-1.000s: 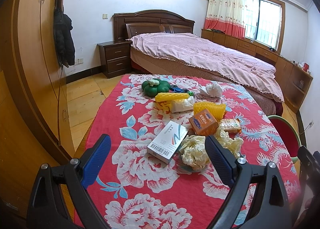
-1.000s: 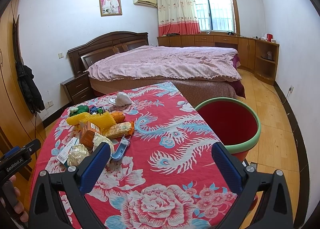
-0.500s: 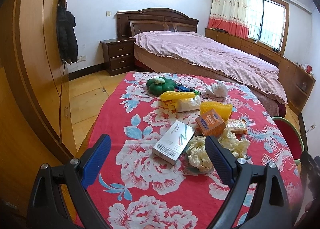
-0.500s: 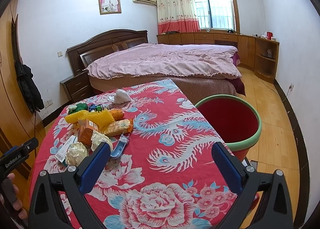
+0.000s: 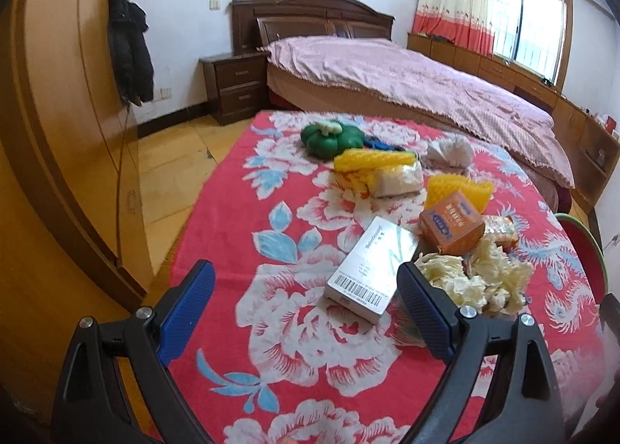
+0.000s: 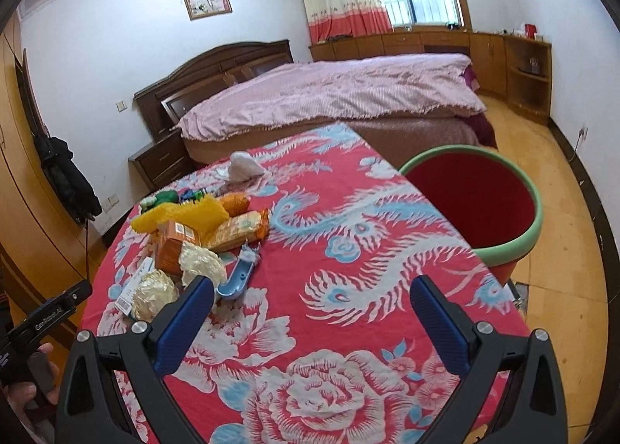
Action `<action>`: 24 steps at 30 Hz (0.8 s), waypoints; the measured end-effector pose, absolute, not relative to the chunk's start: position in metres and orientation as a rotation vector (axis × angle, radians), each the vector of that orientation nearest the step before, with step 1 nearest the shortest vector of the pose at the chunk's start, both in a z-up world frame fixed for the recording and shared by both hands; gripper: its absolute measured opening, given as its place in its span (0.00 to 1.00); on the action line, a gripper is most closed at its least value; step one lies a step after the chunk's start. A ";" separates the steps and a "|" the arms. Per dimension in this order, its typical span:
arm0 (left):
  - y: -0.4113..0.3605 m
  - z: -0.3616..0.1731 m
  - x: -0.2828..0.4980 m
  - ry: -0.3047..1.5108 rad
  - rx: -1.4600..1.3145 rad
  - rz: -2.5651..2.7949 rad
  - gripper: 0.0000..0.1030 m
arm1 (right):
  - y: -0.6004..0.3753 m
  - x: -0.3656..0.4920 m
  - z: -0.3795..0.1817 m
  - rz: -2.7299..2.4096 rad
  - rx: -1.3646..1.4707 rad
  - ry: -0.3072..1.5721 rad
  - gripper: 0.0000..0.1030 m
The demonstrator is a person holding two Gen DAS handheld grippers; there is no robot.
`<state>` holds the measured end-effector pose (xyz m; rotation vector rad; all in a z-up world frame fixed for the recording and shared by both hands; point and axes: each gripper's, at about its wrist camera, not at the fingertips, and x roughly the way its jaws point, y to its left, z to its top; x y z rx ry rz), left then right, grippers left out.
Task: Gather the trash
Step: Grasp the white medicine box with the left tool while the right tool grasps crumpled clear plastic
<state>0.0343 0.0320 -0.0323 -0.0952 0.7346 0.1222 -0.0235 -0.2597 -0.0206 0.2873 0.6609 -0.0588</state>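
A worktop (image 6: 348, 327) draped in a red floral cloth carries a heap of litter at one side of a bedroom, with a bed (image 6: 329, 95) behind it. The left gripper (image 5: 306, 312) hangs wide open and empty above the near edge, its blue fingers (image 5: 186, 312) framing a white box (image 5: 372, 269) with a barcode that lies flat on the cloth, one finger close by the box's end. Just beside the box sit two wads of crumpled paper (image 5: 476, 277), touching an orange carton (image 5: 451, 223); farther back lie a yellow sponge (image 5: 461, 188), a wrapped snack packet (image 5: 502, 228), a yellow mesh roll (image 5: 372, 161), a green pumpkin toy (image 5: 329, 135) and a white tissue ball (image 5: 449, 151). The right gripper (image 6: 310, 323), equally wide open and holding nothing, hovers over bare cloth, well apart from the heap, near a blue scoop (image 6: 238, 277) that rests beside the paper wads. A red bin (image 6: 476, 196) with a green rim stands on the floor against the worktop's right edge; the part of its interior that shows appears empty, and its bottom is out of view. A hand (image 6: 27, 389) grips the other tool's handle at lower left in the right wrist view.
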 end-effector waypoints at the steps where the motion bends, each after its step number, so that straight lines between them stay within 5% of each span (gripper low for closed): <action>1: 0.032 -0.037 0.041 0.751 -0.098 0.111 0.92 | -0.260 -0.021 -0.023 -0.063 0.288 0.667 1.00; 20: 0.007 -0.078 0.098 0.902 0.007 -0.009 0.92 | -0.259 0.009 -0.051 -0.079 0.241 0.814 1.00; 24: 0.010 -0.081 0.105 0.907 -0.032 -0.034 0.75 | -0.255 0.010 -0.051 -0.072 0.221 0.818 1.00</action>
